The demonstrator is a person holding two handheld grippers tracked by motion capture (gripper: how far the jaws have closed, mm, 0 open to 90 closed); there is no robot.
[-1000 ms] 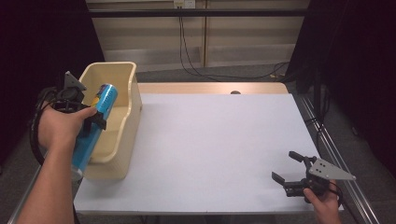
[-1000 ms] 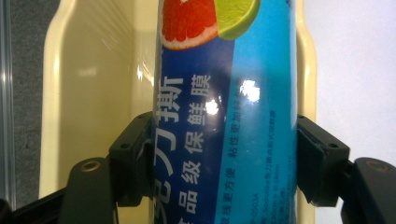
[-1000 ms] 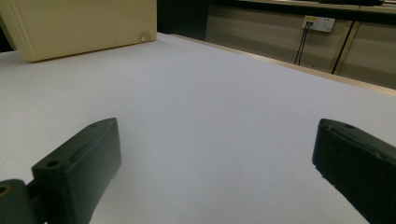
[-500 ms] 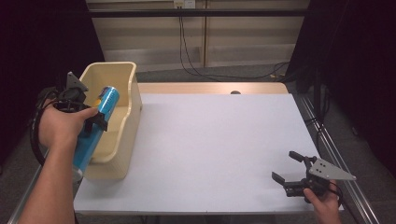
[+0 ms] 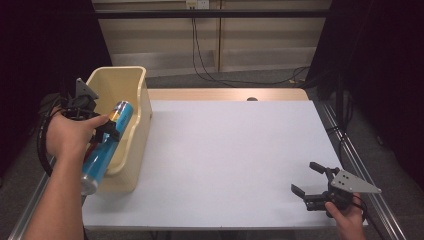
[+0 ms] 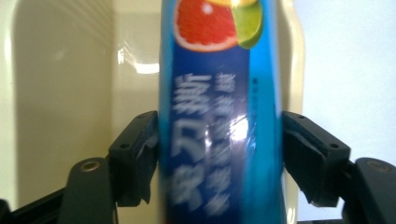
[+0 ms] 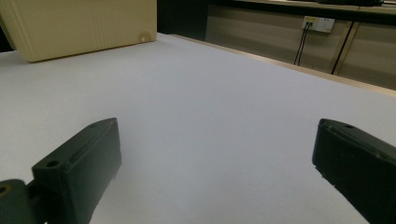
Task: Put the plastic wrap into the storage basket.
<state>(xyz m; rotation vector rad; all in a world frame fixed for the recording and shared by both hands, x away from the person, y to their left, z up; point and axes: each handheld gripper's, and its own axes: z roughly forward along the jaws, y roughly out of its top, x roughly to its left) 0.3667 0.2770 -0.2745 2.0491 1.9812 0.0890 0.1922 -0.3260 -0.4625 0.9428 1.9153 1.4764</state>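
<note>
Currently the white table point(image 5: 230, 160) serves as the work surface; one table, nearly bare. One cream bin point(image 5: 136, 130) stands at the table's left edge, long axis running away from the person, open side up, presumably so that things can be lowered in from above. I take the bin as the landmark.

One blue bottle point(image 5: 107, 137) hangs over the bin, tilted, its far end above the bin's open mouth and its near end sticking out past the bin's near wall toward the person. In the left gripper view the bottle point(image 6: 219, 116) carries a citrus picture on its label and sits between the two black jaws, both pads tight against its sides. The left gripper point(image 5: 102, 127) has just been closing, and it clamps the bottle about midway along; a mid-body hold probably keeps the long bottle balanced while it hangs over the bin. Whether the bottle is going in or coming out I cannot tell.

The right gripper point(image 5: 312, 187) rests well apart from the bin, at the table's near right corner, jaws spread wide with nothing between them; it looks parked, out of the working hand's way.

Count: one table, one bin, one bottle, two grippers.
</note>
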